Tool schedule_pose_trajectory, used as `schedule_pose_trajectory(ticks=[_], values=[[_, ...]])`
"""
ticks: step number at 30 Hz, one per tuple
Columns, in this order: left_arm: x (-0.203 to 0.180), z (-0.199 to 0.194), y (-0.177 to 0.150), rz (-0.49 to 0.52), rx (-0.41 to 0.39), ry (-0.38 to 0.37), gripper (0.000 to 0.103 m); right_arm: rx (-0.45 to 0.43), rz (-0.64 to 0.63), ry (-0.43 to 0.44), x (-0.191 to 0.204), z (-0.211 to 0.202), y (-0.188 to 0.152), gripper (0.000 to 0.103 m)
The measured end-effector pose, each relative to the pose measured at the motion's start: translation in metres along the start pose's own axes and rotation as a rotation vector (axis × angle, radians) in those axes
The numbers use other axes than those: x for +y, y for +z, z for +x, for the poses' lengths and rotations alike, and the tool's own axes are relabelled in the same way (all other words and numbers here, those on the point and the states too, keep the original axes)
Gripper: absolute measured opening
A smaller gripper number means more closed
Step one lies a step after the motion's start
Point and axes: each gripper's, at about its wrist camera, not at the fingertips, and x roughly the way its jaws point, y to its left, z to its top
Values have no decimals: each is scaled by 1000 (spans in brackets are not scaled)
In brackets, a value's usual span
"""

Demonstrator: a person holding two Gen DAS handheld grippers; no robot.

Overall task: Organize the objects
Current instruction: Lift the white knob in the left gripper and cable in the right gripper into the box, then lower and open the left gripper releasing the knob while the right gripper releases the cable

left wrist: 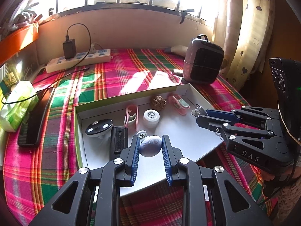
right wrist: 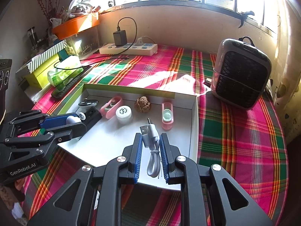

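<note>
A shallow white box (left wrist: 190, 130) (right wrist: 194, 124) lies on the plaid cloth. My left gripper (left wrist: 150, 141) is shut on a pale blue ball (left wrist: 150, 146) with a keyring, held over the box's near left part; it also shows in the right wrist view (right wrist: 72, 119). My right gripper (right wrist: 150, 141) is shut on a short white USB cable (right wrist: 152, 145), held over the box's near right edge; it shows in the left wrist view (left wrist: 202, 115). In the box lie a walnut (right wrist: 142, 104), a white jar (right wrist: 123, 114), two pink cases (right wrist: 167, 116) (right wrist: 111, 106), a black block (left wrist: 118, 140) and a black disc (left wrist: 98, 127).
A small black-fronted heater (right wrist: 241, 74) stands at the right back. A white power strip (right wrist: 129, 49) with a black charger lies by the wall. A phone (left wrist: 35, 116) and a green tissue pack (left wrist: 17, 105) lie left of the box. Boxes and an orange tray (right wrist: 75, 25) are at far left.
</note>
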Motion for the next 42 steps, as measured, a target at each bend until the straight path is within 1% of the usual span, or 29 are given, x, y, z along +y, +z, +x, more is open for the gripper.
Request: schedule_pose_trajectory(ticks=[9, 15, 27, 32, 42], values=[[0, 19, 7, 6, 11, -2, 22, 39, -1, 19, -2, 25, 11, 20], [1, 31, 8, 4, 30, -1, 22, 59, -14, 13, -2, 36, 12, 20], [5, 47, 4, -5, 67, 9, 22, 78, -23, -4, -3, 48, 13, 20], [5, 49, 4, -4, 71, 7, 22, 82, -18, -7, -4, 51, 12, 20], [6, 52, 4, -6, 79, 10, 22, 83, -26, 8, -3, 52, 9, 20]])
